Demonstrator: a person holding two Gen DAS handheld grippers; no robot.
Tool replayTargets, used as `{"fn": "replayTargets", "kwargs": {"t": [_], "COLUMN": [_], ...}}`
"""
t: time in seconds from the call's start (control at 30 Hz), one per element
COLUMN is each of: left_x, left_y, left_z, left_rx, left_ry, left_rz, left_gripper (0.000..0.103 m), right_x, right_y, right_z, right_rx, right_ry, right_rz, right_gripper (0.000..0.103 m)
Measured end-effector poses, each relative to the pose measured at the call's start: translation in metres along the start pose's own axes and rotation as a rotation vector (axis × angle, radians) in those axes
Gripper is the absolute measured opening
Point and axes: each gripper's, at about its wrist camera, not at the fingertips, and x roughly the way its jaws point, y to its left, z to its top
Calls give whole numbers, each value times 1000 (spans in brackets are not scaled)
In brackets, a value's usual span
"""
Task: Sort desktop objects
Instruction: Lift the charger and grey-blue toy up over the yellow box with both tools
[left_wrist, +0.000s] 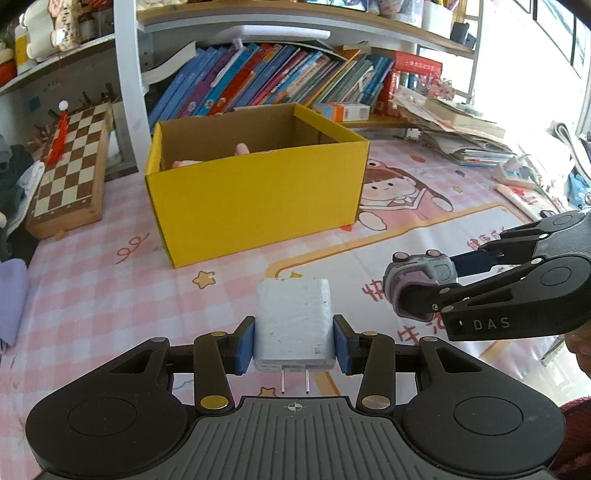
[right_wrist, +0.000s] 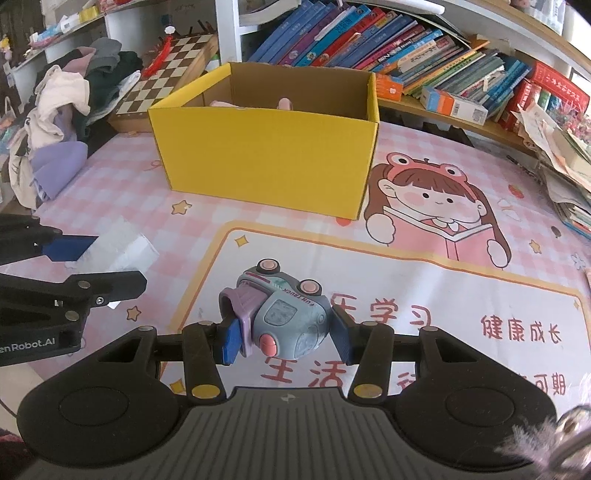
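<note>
Left gripper (left_wrist: 294, 341): jaws pinched on white charger (left_wrist: 293, 321), 2 prongs toward camera, above pink counter (left_wrist: 92, 295). Right gripper (right_wrist: 285, 334): jaws clamped on toy car (right_wrist: 280, 314). Ahead of both, open yellow box (left_wrist: 255, 199), pink item inside.

White charger (left_wrist: 293, 325), toy truck (right_wrist: 282, 314), both aloft

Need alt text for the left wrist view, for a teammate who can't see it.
The left gripper grips a white plug adapter above a pink checked mat, facing an open yellow box; at right, the right gripper holds a toy car.
</note>
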Motion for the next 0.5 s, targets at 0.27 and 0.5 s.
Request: {"fn": "replayTargets", "kwargs": {"t": [0.27,0.5], "left_x": [2,3], "left_y": [-4,-8], "left_z": [-1,0], "left_rx": [2,3], "left_ry": [12,12], "left_rz": [-11,-17], "left_gripper": [42,42], "right_x": [-1,-1], "right_y": [-3,-7], "right_z": [-3,-2], "right_rx": [5,-3], "right_ry": [17,19], "right_rz": [-4,2], "right_gripper": [46,46]}}
